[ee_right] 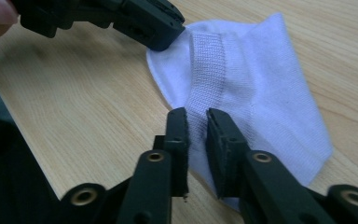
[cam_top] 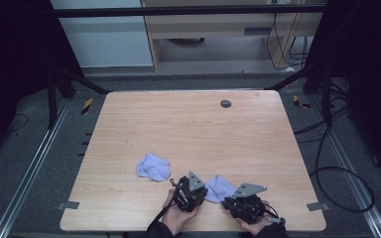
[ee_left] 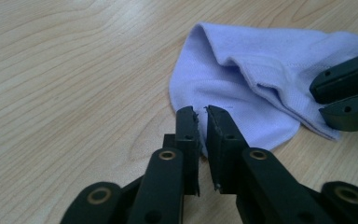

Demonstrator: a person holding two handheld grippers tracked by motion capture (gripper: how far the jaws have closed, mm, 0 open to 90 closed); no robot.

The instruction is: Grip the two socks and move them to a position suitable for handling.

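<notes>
sock [cam_top: 218, 189] flat at near worktop [cam_top: 188, 129] edge, between my hands | left gripper [ee_left: 201, 116] fingers nearly closed over its rim, grasp uncertain | right gripper [ee_right: 196, 119] fingers pinching its ribbed band | second sock [cam_top: 153, 166] lies apart | step: taking hold of both ends | next: confirm cloth caught, then lift evenly

Pale lilac sock [ee_left: 242, 88] with a white ribbed band, second lilac sock [cam_top: 153, 167], light wood-grain table [cam_top: 188, 129], black grippers with brass rivets.
</notes>
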